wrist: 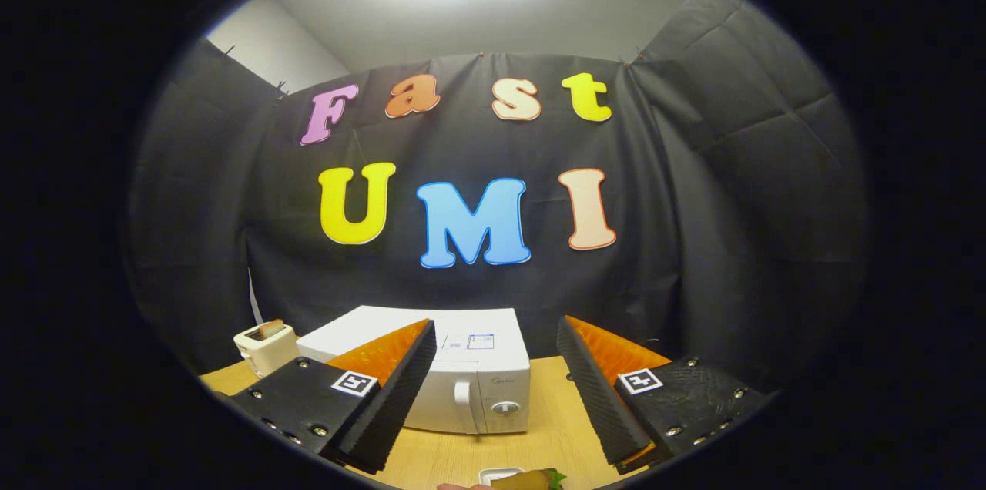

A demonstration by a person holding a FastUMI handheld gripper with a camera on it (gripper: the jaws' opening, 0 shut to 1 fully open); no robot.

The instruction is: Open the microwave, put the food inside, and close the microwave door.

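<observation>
The gripper (497, 390) is hovering above the wooden table (555, 428), pointing forward and slightly down toward the booth's back wall. Its two fingers (397, 390) are standing wide apart, one on each side, and nothing is sitting between them or touching them; the tongs are holding nothing.

The white microwave (462, 374) is sitting on the table just ahead of the fingers, well within the gap between them, with its left part hidden behind the left finger. Its door is appearing closed, with the vertical handle (462, 401) and a round knob (504, 407) facing the gripper.

A small cream toaster (266, 347) is standing to the left of the microwave, beyond the left finger, with a slice of bread poking out of its top.

The food (531, 479) is lying on the table close below the gripper, nearer than the microwave, beside a small white dish (497, 474); it is looking brownish with a bit of green, too cropped to identify.
</observation>
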